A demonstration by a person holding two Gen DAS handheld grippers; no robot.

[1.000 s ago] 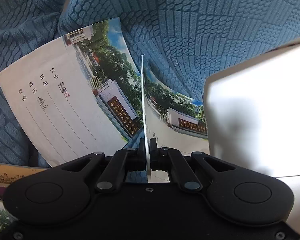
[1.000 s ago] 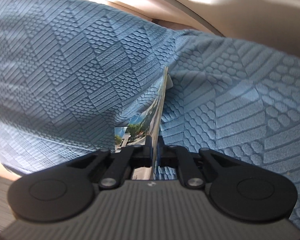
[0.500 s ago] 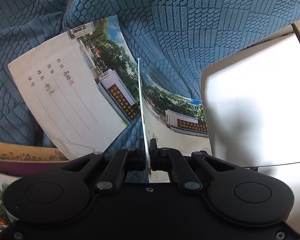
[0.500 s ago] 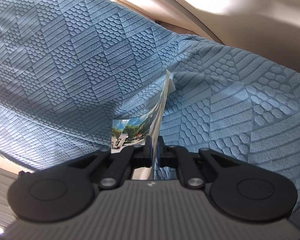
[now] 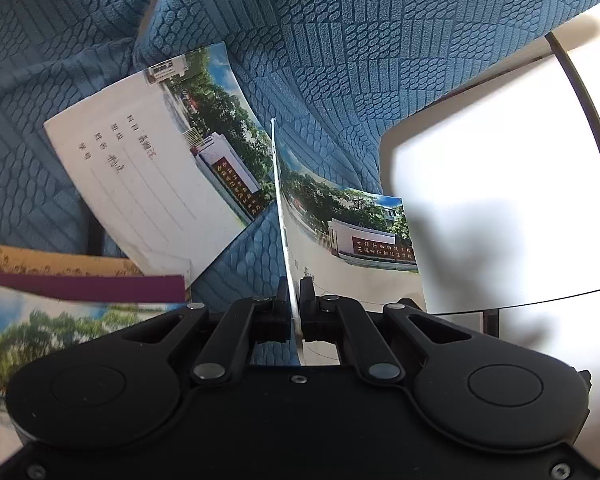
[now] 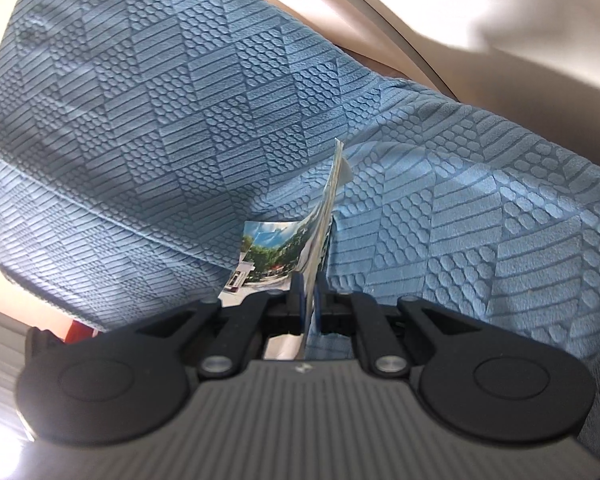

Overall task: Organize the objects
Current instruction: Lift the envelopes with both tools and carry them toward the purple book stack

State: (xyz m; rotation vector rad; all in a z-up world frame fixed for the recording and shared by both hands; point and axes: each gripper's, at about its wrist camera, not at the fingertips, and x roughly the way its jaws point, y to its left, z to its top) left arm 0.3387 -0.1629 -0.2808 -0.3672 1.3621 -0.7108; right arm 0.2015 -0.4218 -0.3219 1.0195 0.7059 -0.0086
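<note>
Notebook [image 5: 352, 248] stands edge-on in left gripper [image 5: 295, 308] (spine pointing away).

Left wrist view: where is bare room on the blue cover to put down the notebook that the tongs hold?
Bare cover lies beyond the held notebook, between the lying notebook and the white board. Lower left is crowded: a purple-edged book and a photo cover.

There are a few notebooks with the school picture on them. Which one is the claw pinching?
The notebook standing on edge in the middle, pinched by the left claw. The notebook with handwriting lies flat on the blue blanket, untouched.
</note>
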